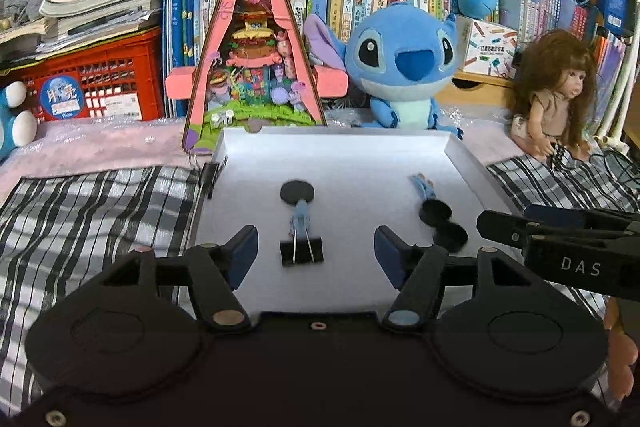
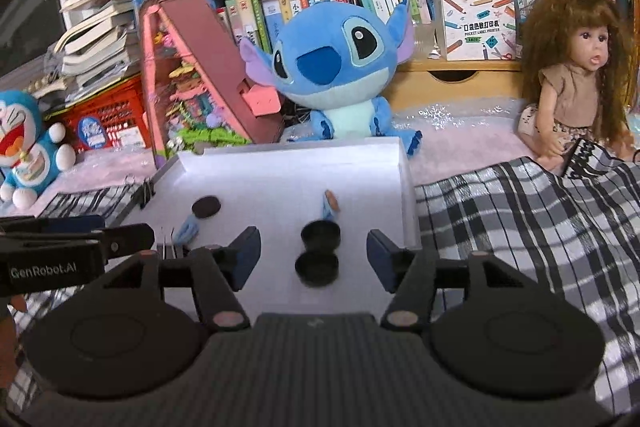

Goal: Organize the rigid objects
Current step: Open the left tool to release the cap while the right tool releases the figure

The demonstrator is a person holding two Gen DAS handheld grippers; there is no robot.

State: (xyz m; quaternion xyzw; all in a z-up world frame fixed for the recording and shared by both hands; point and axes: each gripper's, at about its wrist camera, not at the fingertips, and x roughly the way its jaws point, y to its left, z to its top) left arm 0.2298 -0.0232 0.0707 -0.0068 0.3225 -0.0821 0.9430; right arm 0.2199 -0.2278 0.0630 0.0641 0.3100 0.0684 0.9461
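We count three black round caps: one at 12 o'clock [image 1: 297,193], two stacked-looking at 3 o'clock [image 1: 435,213] [image 1: 451,237]. One binder clip [image 1: 301,253], two small blue figures [image 1: 301,219] [image 1: 423,187], one white tray [image 1: 344,163].

Left gripper [image 1: 316,255] jaws wide apart, empty, level; right gripper [image 2: 313,255] same, side by side, both pointing forward.

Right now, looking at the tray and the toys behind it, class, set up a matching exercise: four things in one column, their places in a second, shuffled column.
Things
1. binder clip
2. two black caps
3. Stitch plush
4. doll

Places
A. beyond the white tray's far edge
B. between the right gripper's open fingers
C. on the checked cloth, right of the tray
D. between the left gripper's open fingers

Pairs: 1-D, 2-B, 3-A, 4-C
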